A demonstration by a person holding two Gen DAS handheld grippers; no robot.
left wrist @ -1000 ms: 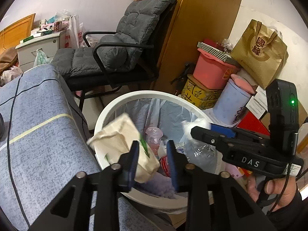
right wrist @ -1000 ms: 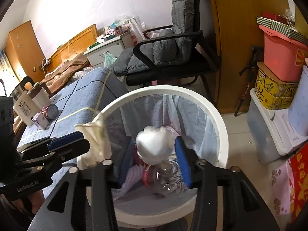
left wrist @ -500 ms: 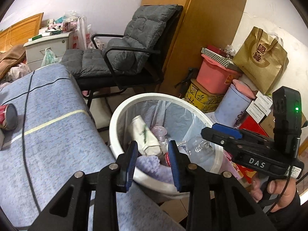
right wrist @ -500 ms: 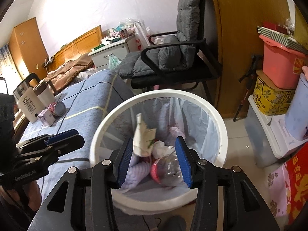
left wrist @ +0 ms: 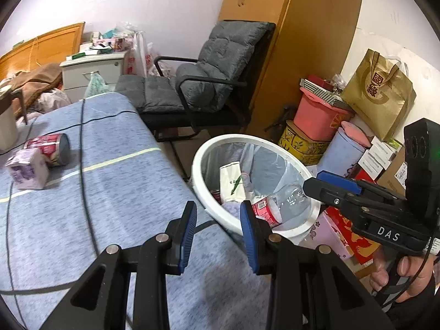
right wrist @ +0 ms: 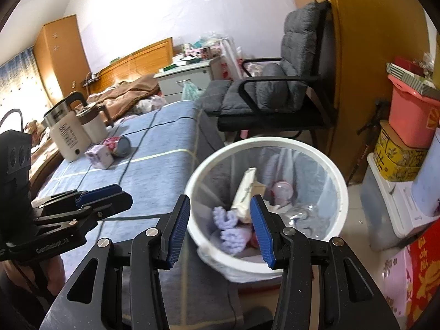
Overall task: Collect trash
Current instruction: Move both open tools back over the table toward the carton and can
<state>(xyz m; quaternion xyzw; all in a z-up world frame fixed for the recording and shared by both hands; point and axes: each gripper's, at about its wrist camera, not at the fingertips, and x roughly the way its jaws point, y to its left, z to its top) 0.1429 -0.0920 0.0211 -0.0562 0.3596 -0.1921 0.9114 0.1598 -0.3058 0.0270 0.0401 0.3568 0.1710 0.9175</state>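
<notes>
Next trash up and left of both tools, on the table, well apart from the bin.

Left wrist: left gripper [left wrist: 217, 222] released, nothing between the blue pads, poised over the table [left wrist: 115, 192] edge just beside the bin [left wrist: 200, 181]. Bin already holding a bottle [left wrist: 283, 205] and a carton [left wrist: 233, 183]. Remaining trash far to the upper left: a can [left wrist: 48, 148] on its side, long axis running left to right, touching a small purple pack [left wrist: 27, 167]. Right gripper [left wrist: 332, 184] off to the right, over the bin rim.

Right wrist: right gripper [right wrist: 220, 225] spread wide and empty, above the bin [right wrist: 338, 181]. Can [right wrist: 118, 145] and pack [right wrist: 99, 156] up and left, next to two kettles [right wrist: 74, 134]. Left gripper [right wrist: 101, 195] between this tool and the can, so probably the nearer one for the reach.
</notes>
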